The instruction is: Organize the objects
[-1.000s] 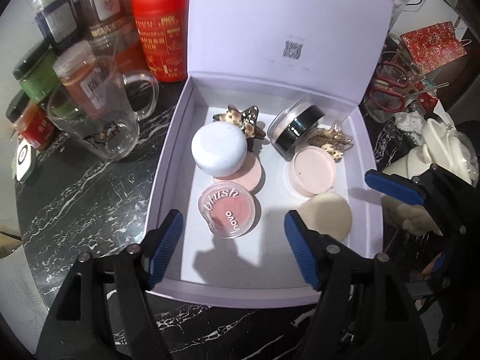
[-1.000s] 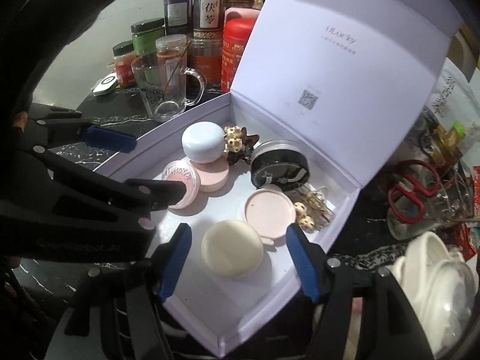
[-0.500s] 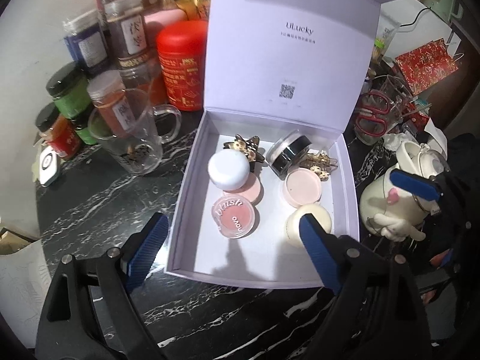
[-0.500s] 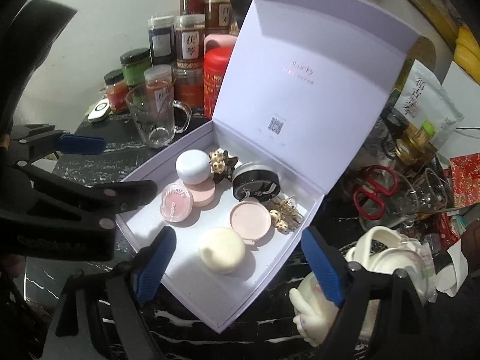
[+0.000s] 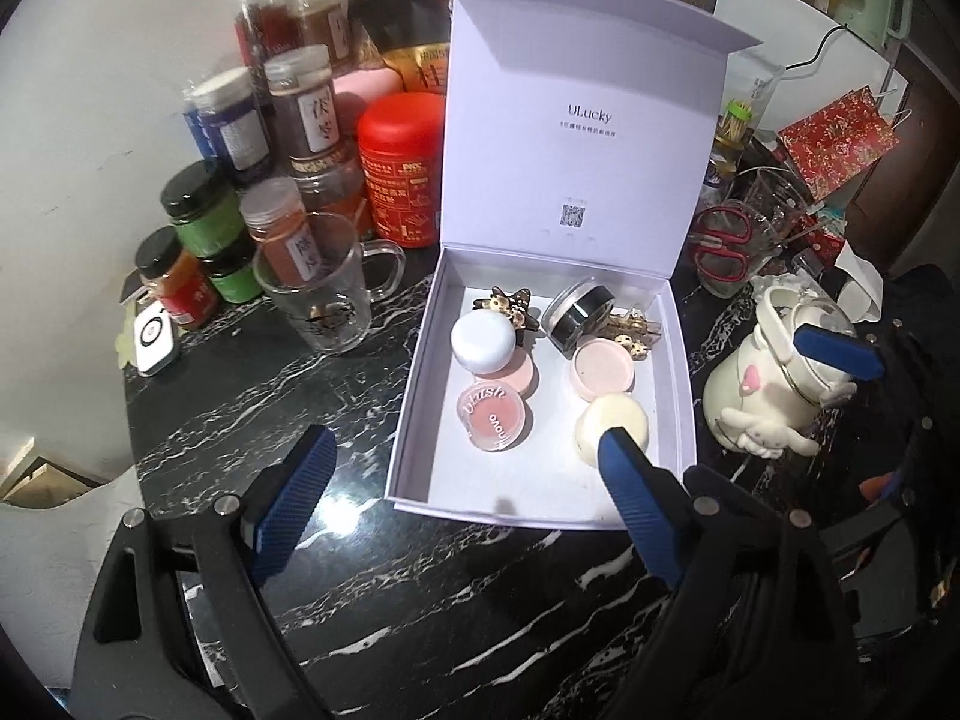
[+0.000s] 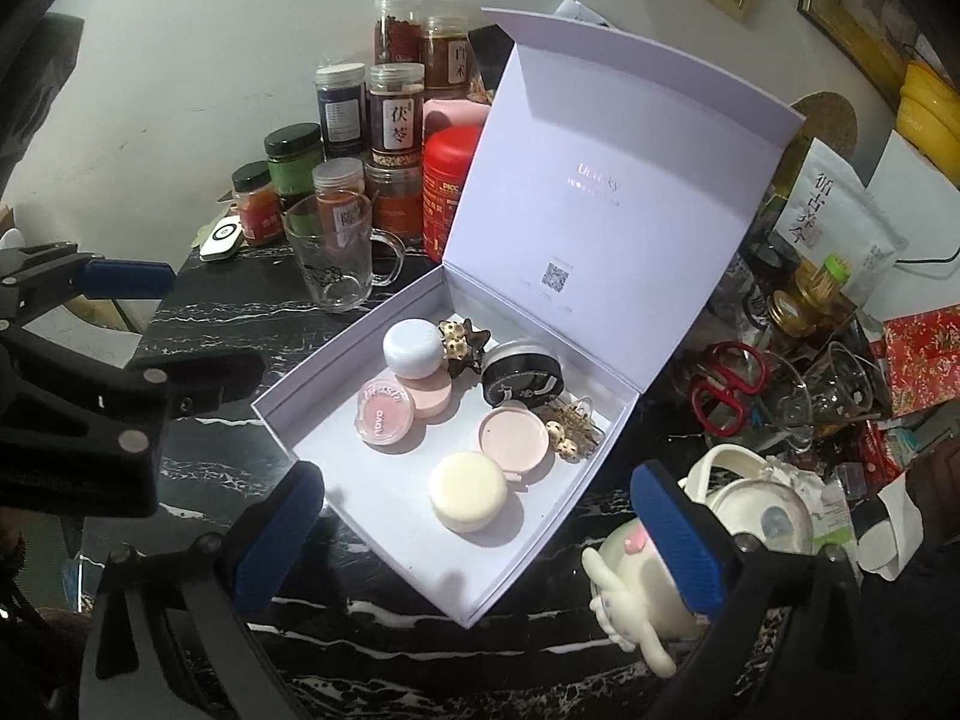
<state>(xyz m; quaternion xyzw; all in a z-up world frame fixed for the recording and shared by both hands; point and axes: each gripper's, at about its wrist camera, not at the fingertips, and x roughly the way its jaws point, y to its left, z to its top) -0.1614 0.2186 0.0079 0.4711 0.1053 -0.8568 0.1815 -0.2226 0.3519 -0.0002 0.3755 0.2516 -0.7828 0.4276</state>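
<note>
Claws first: the left claw [image 5: 462, 480] stands with its blue pads wide apart and nothing between them, above the near wall of the pale lilac cardboard box [image 5: 414, 408]. The right claw [image 6: 480, 534] is spread wider still, its jaws having just been opening, and it too is empty. Both have pulled up and back from the box since a second ago, when they hung low over its contents; that suggests a placement is finished.

Inside the box, nearest, lie the cream round puff case [image 6: 475, 491] and the clear pink blush pot [image 5: 495, 415]. Behind them sit a flat pink compact [image 6: 513, 439], a peach disc [image 6: 429, 397] under a white domed jar [image 5: 483, 341], a black-lidded jar [image 6: 522, 381] tipped on its side, and two brown-and-gold hair clips [image 5: 510, 307]. With all of them in, the remaining step is probably to close the upright lid [image 5: 576, 120].

Beyond, on the black marble tabletop [image 5: 252, 408], stand a clear glass mug [image 5: 321, 294] and a red tin [image 5: 401, 168] among jars.

Only the right-wrist view shows the left claw from the side; the left-wrist view alone reads the lid's lettering clearly. Both show the white ceramic teapot [image 5: 762, 384].
</note>
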